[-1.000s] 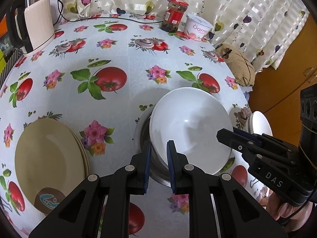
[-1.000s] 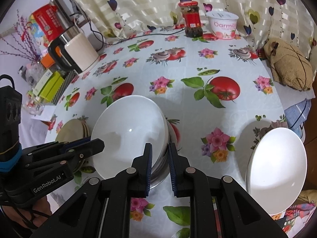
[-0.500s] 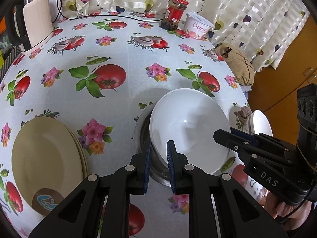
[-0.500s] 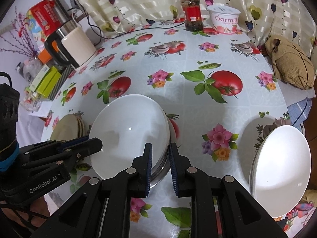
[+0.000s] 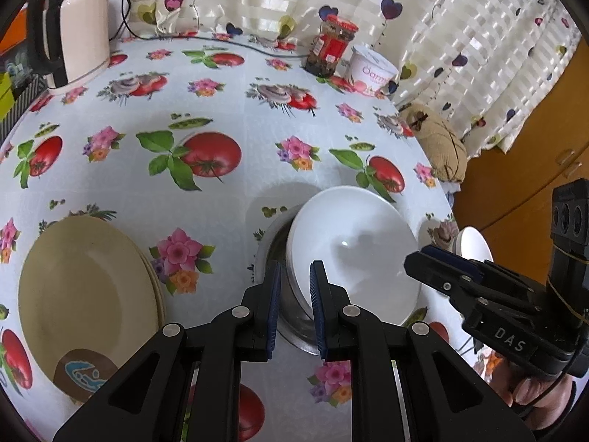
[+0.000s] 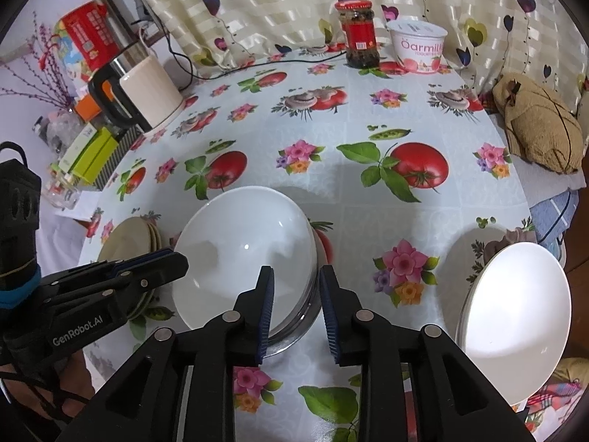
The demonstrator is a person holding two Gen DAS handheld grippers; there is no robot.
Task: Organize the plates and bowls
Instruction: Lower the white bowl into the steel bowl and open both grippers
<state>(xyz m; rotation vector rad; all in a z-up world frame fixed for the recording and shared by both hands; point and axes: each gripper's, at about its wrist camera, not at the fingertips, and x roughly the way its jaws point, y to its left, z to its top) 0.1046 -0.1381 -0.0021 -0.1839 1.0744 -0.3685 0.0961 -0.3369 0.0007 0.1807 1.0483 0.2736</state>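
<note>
Where tablecloth [image 6: 368, 118] meets curtain [image 6: 294, 3] (heart-patterned), jar [image 6: 360, 34] stands.

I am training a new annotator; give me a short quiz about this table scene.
1. True or false: the white bowl sits inside the metal bowl.
2. What stands beside the red-lidded jar? A) yogurt tub B) banana C) candle
3. Fill in: the beige plates lie in a ___.
Key: 1 true; 2 A; 3 stack.
</note>
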